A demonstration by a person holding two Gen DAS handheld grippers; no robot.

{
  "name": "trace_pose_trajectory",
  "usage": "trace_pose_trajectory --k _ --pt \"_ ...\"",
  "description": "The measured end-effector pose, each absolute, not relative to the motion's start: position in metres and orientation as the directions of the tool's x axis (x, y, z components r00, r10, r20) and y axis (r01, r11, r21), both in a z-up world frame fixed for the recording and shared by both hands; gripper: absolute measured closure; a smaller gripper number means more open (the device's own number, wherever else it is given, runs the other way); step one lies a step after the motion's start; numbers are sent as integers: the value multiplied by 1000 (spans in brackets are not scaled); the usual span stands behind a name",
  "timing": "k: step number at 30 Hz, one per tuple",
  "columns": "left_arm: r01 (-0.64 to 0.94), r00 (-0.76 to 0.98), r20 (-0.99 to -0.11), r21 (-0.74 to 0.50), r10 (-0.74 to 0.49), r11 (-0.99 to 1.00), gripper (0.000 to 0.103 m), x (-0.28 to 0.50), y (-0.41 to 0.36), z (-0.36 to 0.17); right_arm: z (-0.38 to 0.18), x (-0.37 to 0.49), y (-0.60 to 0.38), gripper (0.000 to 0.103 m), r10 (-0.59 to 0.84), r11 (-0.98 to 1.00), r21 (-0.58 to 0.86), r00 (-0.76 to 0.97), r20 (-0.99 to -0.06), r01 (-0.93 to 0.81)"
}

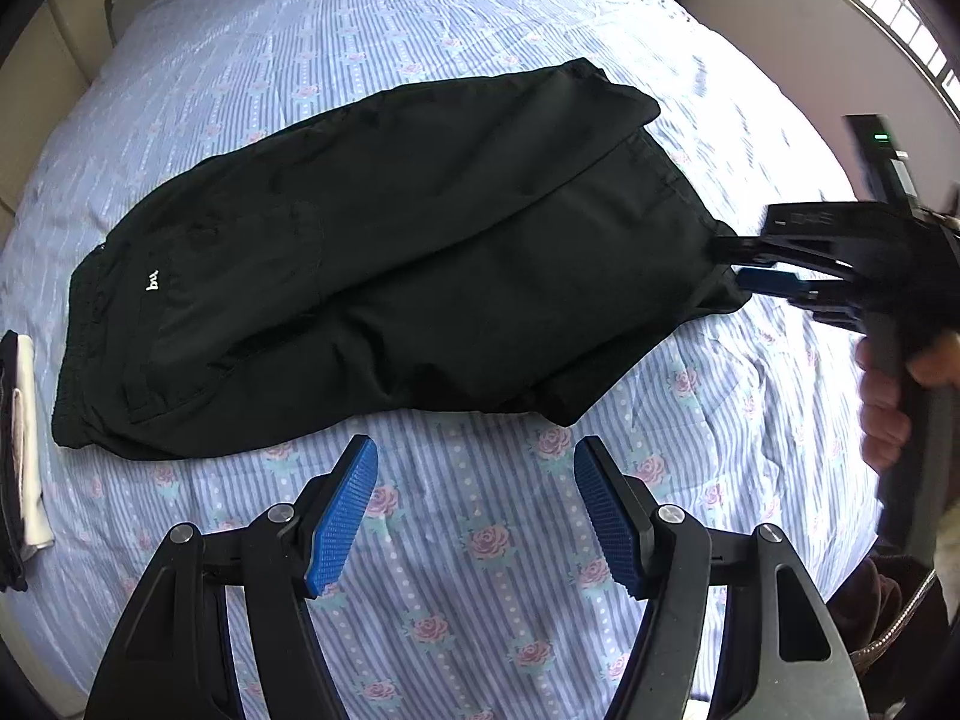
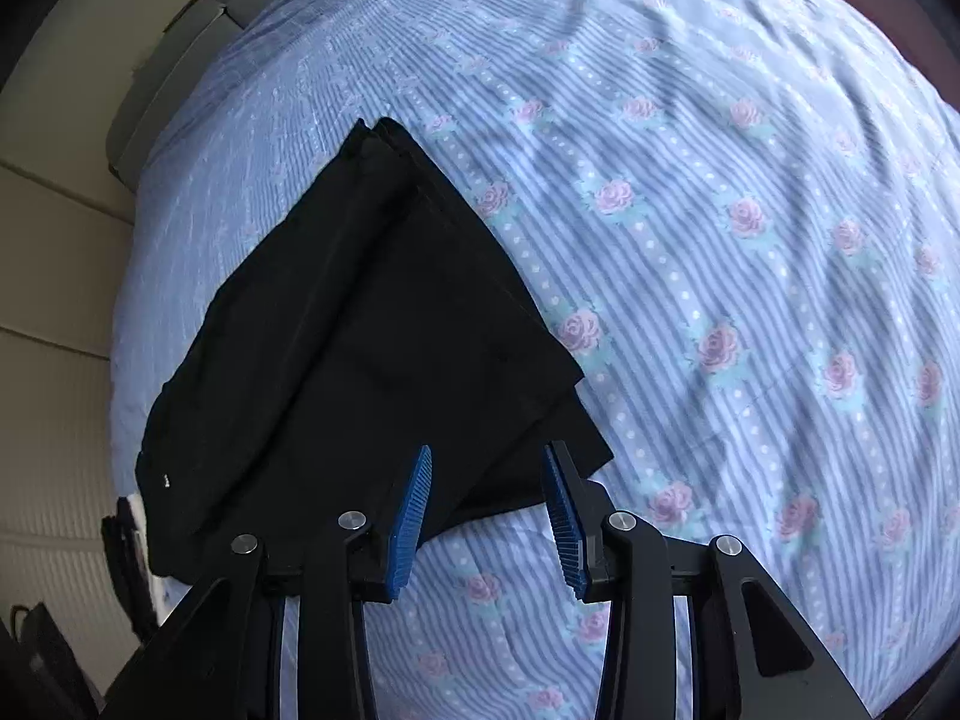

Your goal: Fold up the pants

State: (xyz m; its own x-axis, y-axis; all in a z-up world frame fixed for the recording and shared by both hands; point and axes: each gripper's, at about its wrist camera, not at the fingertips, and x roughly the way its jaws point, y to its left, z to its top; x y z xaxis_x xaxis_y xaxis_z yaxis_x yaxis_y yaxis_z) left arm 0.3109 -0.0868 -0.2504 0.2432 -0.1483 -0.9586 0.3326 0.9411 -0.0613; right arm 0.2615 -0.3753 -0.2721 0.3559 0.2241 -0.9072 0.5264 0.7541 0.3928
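Beside pants (image 1: 384,252), right tool (image 1: 741,267), hand (image 1: 888,396) left-view only

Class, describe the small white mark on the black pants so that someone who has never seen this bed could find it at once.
Start at the bed sheet, striped blue with pink roses, and find the black pants lying folded across it. Follow them to the gathered waistband end, beside a dark and white folded pile. There sits the logo, small white lettering, the only bright spot on the plain black cloth.
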Motion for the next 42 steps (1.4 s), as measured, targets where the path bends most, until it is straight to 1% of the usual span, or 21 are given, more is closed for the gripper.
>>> trace_pose_trajectory --k 1,3,4,6,7,13,18,20,22,24,25,26,28,31,36,42 --pt "330 244 -958 -60 -147 942 36 311 -86 -250 -281 266 -376 64 241 741 403 347 -906 537" --pt "318 247 -958 -61 -145 946 36 311 -83 -249 -294 273 -376 64 236 740 376 308 -922 558" --pt "310 247 -958 -62 -144 949 36 312 -81 -249 -300 277 -376 65 228 744 354 283 -932 566" --pt "303 249 -958 -63 -142 951 36 312 -78 -249 -303 282 -374 78 214 754 343 284 -935 560" --pt "301 249 -958 -63 -142 951 36 312 -77 -249 -301 283 -371 97 203 775 328 280 -938 540" --pt "296 250 -958 -64 -142 953 36 315 -73 -252 -283 280 -353 100 138 819 272 287 -948 505" --pt "289 255 -956 -68 -145 955 36 317 -72 -252 -300 267 -367 101 90 820 177 183 -979 544" --pt "288 261 -955 -63 -142 956 36 318 -71 -251 -304 261 -369 101 105 817 188 180 -978 546" --pt "282 264 -955 -59 -137 958 36 319 -68 -251 -299 256 -369 100 117 815 215 211 -971 539" --pt "270 269 -954 -57 -133 961 36 321 -65 -252 -287 253 -369 89 135 806 260 262 -956 532" --pt "264 270 -954 -57 -130 963 36 322 -64 -252 -279 253 -369 73 144 799 284 289 -946 530" --pt "260 271 -954 -57 -129 964 36 322 -63 -252 -274 253 -369 60 142 793 297 313 -939 532" --pt "246 274 -954 -56 -125 968 36 324 -62 -253 -266 257 -371 60 129 794 313 358 -925 522" --pt "239 281 -952 -51 -119 970 35 329 -63 -252 -265 272 -373 60 139 788 335 380 -914 517" --pt "222 297 -943 -89 -154 971 33 345 -74 -248 -286 290 -375 60 171 764 353 358 -918 540" --pt "264 310 -932 -105 -187 959 32 360 -100 -240 -313 303 -372 61 190 738 355 327 -926 574"
